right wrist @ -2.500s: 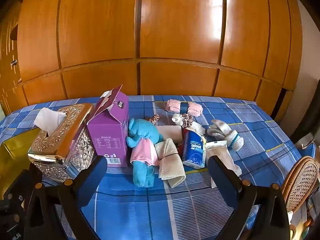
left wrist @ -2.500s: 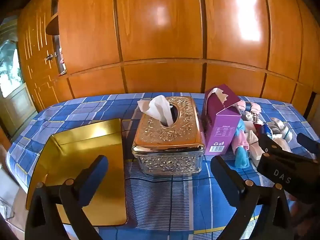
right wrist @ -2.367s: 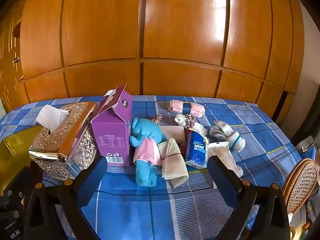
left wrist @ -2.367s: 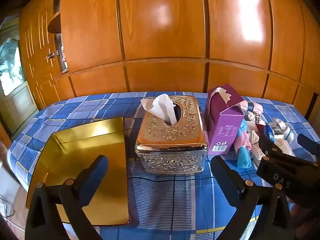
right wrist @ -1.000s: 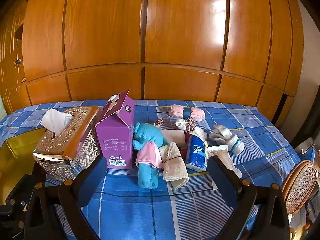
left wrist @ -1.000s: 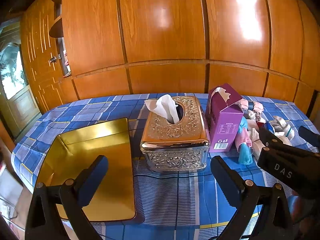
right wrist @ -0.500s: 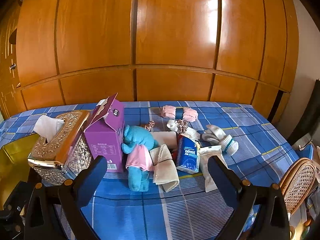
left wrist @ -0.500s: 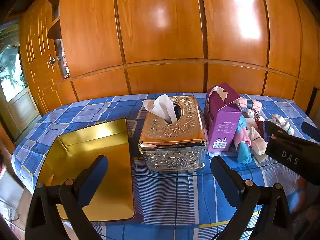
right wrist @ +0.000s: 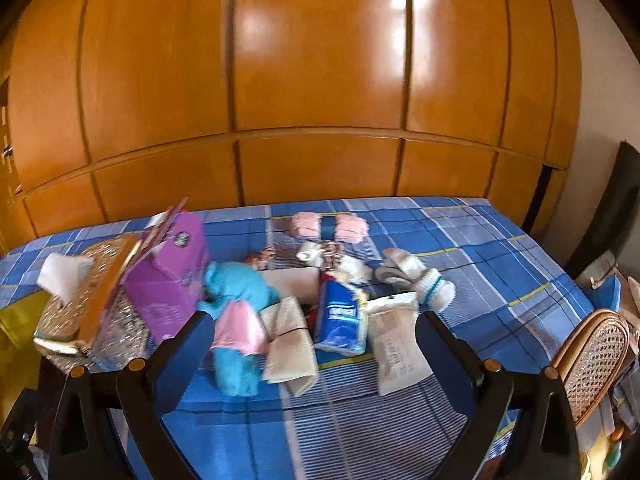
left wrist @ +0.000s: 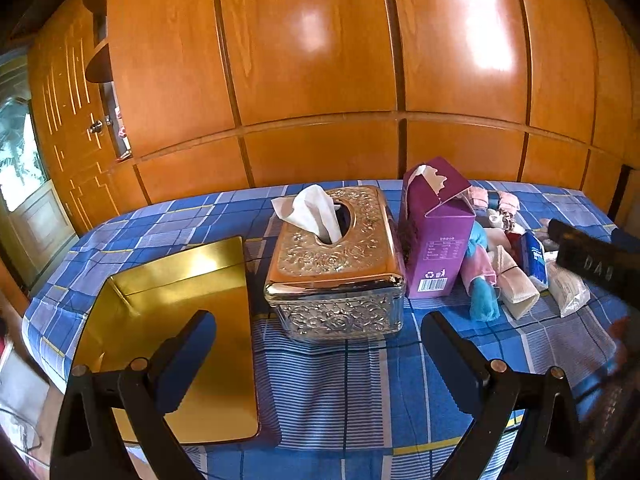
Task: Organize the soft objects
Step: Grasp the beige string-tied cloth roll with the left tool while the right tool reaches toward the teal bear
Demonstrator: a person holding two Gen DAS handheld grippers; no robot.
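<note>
the soft objects lie in a loose pile on the blue checked cloth of the desk (right wrist: 500, 248), just right of the purple carton (right wrist: 168, 276). the pile holds a blue plush toy (right wrist: 236, 292) in a pink skirt, a folded beige cloth (right wrist: 290, 344), a blue tissue pack (right wrist: 340, 316), a white packet (right wrist: 394, 340), white socks (right wrist: 416, 276) and a pink roll (right wrist: 328, 226) farther back.

handling, as a judgement: all items are light and compliant and deform under grip. take the plush toy across its body or skirt, where bulk fills the gap. the tissue pack film may slip; grip across its narrow sides.

the right tool (right wrist: 314, 340) is wide open and empty, low over the near edge, with the pile between its fingers. the left tool (left wrist: 320, 344) is wide open and empty, facing the ornate tissue box (left wrist: 334, 264). a gold tray (left wrist: 176, 300) lies left of that box.
</note>
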